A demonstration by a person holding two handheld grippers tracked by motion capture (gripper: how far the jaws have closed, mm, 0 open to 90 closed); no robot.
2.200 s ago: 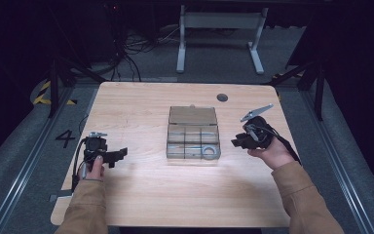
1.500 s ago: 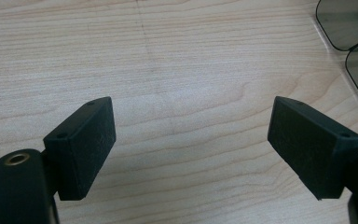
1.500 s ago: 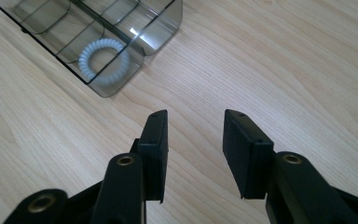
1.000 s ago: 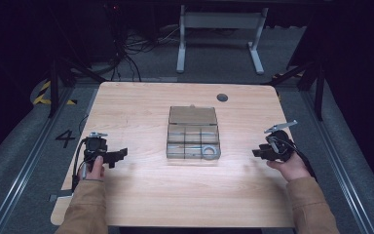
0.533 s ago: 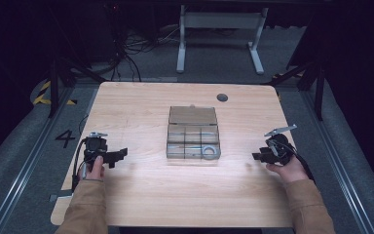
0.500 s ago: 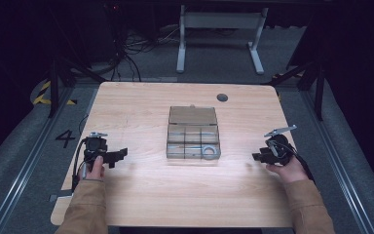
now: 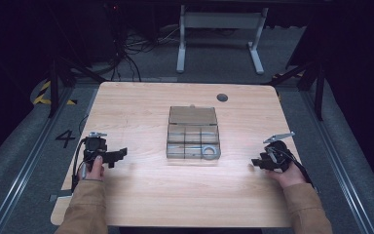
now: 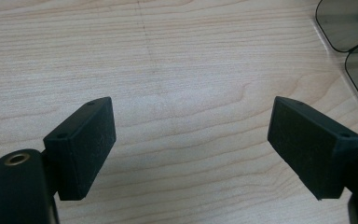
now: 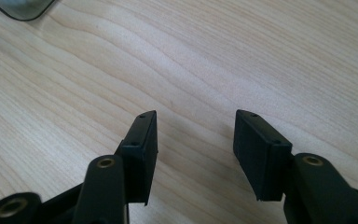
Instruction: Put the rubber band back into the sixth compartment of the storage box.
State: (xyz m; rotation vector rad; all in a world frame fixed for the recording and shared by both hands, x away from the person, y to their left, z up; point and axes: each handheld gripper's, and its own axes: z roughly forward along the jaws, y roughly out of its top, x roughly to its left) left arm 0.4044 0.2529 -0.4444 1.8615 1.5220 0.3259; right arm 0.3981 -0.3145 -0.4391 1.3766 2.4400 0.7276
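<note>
Near the front of the wooden table (image 7: 141, 204), the left gripper (image 7: 121, 153) sits with its jaws wide apart and nothing between them. The right gripper (image 7: 254, 163) sits on the other side, its jaws also apart and holding nothing. Farther back, between the two and well apart from both, the clear box (image 7: 193, 132) lies in the middle of the table.

Bright overhead light on the table (image 7: 141, 107), dark surroundings, soft high view, sharp close-ups
</note>
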